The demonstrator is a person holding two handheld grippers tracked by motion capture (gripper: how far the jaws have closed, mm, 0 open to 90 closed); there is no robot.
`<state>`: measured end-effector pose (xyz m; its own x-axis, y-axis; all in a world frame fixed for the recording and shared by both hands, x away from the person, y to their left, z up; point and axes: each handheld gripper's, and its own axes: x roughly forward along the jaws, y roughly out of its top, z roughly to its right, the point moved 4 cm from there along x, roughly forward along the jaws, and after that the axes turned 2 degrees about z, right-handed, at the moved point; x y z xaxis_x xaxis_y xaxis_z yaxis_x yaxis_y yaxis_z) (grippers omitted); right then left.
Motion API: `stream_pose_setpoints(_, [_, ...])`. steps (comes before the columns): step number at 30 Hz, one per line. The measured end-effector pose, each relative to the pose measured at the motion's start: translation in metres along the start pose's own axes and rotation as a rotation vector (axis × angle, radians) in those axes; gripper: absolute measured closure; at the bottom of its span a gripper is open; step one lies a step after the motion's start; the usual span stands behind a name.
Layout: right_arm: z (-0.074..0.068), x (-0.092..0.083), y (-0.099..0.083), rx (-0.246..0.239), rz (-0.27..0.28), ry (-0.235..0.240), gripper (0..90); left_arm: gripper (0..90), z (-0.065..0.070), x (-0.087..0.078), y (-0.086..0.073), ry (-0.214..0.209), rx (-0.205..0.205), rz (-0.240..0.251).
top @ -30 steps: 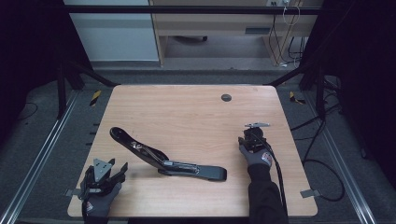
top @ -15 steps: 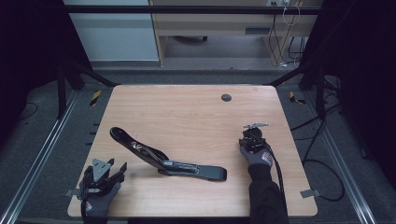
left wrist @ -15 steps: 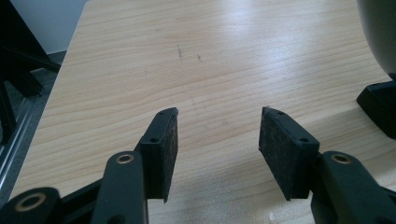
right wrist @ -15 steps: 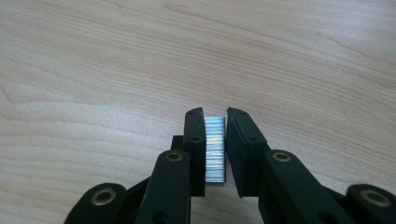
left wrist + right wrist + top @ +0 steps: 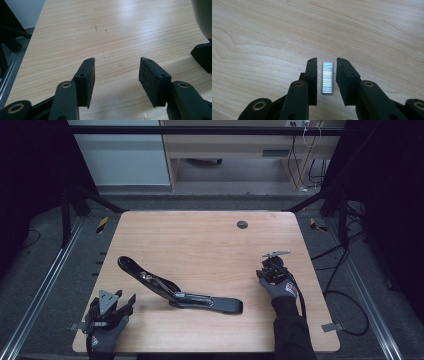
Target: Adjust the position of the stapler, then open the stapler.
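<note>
My right gripper (image 5: 325, 75) has just opened its fingers again; the staple strip (image 5: 327, 77) lies loose between them on the bench (image 5: 200, 245). Regrasp needed. Left gripper (image 5: 116, 80) hovers open, empty, beside the stapler (image 5: 175, 292).

The strip of staples (image 5: 327, 77) is lying flat on the wooden table (image 5: 200, 245), a small silvery bar with fine cross-lines, straight and intact. In the right gripper view it is sitting lengthwise between the pads of my right gripper (image 5: 327, 75), with a narrow gap showing on either side, so the pads are not pressing on it. The jaws have just been opening. In the high view this spot is falling near the table's right edge, well apart from the black stapler (image 5: 175, 292), which is lying opened out at mid-table.
</note>
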<state>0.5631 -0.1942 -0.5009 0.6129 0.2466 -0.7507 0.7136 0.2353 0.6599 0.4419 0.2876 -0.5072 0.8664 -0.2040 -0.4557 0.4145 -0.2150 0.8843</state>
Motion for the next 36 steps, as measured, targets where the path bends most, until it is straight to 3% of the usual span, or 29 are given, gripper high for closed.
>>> stream_pose_setpoints(5, [-0.001, 0.006, -0.003, -0.01, -0.03, 0.004, 70.3, 46.4, 0.0, 0.0, -0.001, -0.003, -0.004, -0.003])
stream_pose_setpoints(21, [0.003, 0.013, -0.002, -0.022, -0.058, 0.002, 77.8, 46.2, 0.0, 0.0, -0.001, -0.006, 0.002, -0.005])
stream_pose_setpoints(36, [0.004, 0.017, -0.004, -0.015, -0.085, 0.006, 77.8, 46.1, -0.001, 0.0, 0.0, -0.001, 0.005, -0.005])
